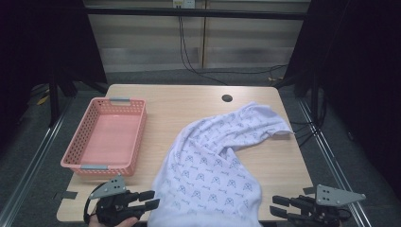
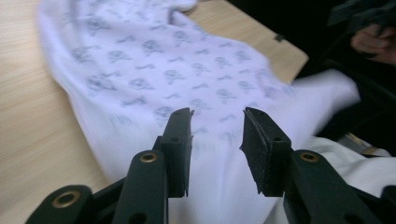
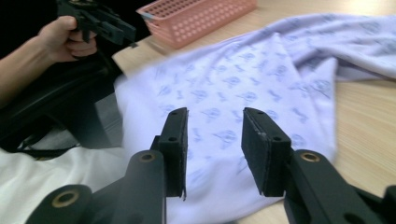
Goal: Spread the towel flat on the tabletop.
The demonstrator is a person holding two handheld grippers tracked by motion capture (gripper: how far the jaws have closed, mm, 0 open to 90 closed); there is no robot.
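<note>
A white garment [image 1: 213, 156] printed with small grey-blue motifs lies spread over the right half of the wooden table [image 1: 189, 101], and its near end drapes over the front edge. My left gripper [image 1: 152, 199] is at the front edge, just left of the garment, pointing right at it. In the left gripper view my left gripper [image 2: 218, 114] is open over the cloth [image 2: 163, 70], with nothing between the pads. My right gripper [image 1: 274, 205] is at the front right, pointing left toward the garment. In its own view my right gripper [image 3: 214, 113] is open above the fabric [image 3: 243, 84], gripping nothing.
A pink perforated basket [image 1: 78, 142] with nothing in it stands on the table's left side and also appears as the basket [image 3: 201, 16] in the right gripper view. A cable hole [image 1: 227, 98] is near the far edge. Dark frames and cables surround the table.
</note>
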